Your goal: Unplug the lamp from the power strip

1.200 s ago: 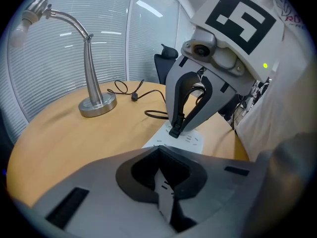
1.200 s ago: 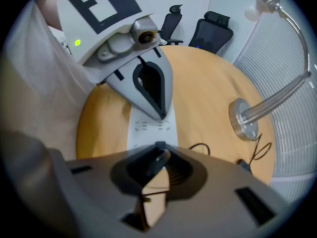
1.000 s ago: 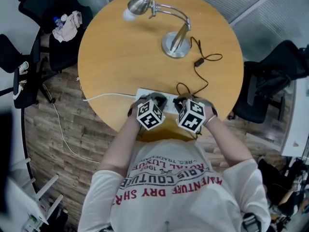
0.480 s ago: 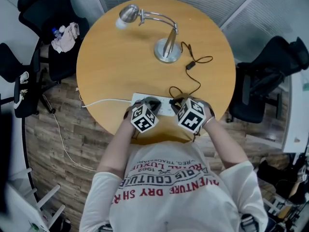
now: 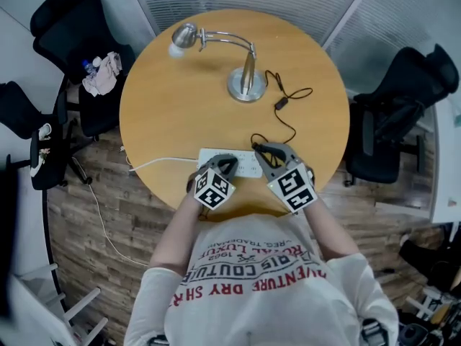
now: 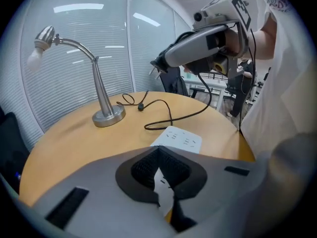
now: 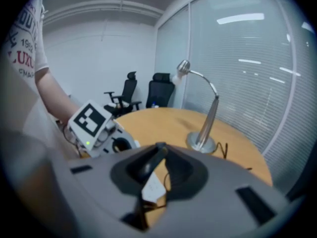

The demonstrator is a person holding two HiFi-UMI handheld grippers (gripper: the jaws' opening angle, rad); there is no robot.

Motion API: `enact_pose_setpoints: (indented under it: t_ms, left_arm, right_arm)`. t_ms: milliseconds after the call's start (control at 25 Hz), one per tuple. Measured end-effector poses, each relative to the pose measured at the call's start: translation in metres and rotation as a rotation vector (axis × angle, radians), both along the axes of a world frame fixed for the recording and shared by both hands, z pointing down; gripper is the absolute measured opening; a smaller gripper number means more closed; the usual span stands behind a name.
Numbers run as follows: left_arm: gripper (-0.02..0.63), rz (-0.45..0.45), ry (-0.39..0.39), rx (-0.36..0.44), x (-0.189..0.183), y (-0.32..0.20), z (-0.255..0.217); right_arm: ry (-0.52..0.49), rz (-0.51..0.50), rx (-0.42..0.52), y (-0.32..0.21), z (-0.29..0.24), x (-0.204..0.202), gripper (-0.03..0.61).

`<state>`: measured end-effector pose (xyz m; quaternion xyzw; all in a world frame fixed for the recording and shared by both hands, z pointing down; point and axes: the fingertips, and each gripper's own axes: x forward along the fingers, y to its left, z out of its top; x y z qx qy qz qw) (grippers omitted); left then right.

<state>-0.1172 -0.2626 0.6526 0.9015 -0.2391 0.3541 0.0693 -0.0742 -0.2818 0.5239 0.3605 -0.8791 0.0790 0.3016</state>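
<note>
A silver desk lamp [image 5: 245, 83] stands at the far side of the round wooden table [image 5: 166, 114]. Its black cord [image 5: 288, 117] snakes toward the white power strip [image 5: 243, 164] near the front edge. My right gripper [image 5: 262, 150] hangs raised above the strip's right end, shut on the black plug [image 7: 147, 165]. In the left gripper view that gripper [image 6: 161, 63] is well above the table, and the cord [image 6: 163, 108] trails down from it. My left gripper [image 5: 225, 163] is shut, its tips down over the strip's [image 6: 181, 139] near end.
The strip's white cable [image 5: 155, 150] runs off the table's left edge to the floor. Black office chairs [image 5: 403, 107] stand right of the table and others [image 5: 65, 27] to its left. Glass walls with blinds lie behind. My torso is against the near edge.
My right gripper has risen off the strip's right end with the black plug in its jaws. The left gripper has stayed on the strip.
</note>
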Motion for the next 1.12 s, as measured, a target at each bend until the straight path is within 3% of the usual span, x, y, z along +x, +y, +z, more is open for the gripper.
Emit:
enact_pose_setpoints:
  t_ms: [120, 320, 600, 840, 1120]
  left_arm:
    - [0.028, -0.070, 0.082, 0.032, -0.002, -0.009, -0.024]
    - [0.028, -0.198, 0.285, 0.110, -0.003, -0.027, -0.092]
    - [0.028, -0.340, 0.565, 0.193, -0.031, -0.036, -0.187]
    - [0.028, -0.355, 0.609, 0.318, -0.053, -0.030, -0.232]
    - [0.028, -0.352, 0.602, 0.359, -0.057, -0.025, -0.244]
  right_arm:
    - [-0.073, 0.027, 0.078, -0.002, -0.020, -0.003, 0.072]
    - [-0.151, 0.059, 0.255, -0.002, -0.064, -0.007, 0.072]
    - [-0.212, 0.036, 0.317, 0.003, -0.090, -0.006, 0.072]
    - [-0.256, 0.058, 0.307, 0.006, -0.091, 0.001, 0.072]
    - [-0.262, 0.093, 0.314, 0.003, -0.092, 0.007, 0.072]
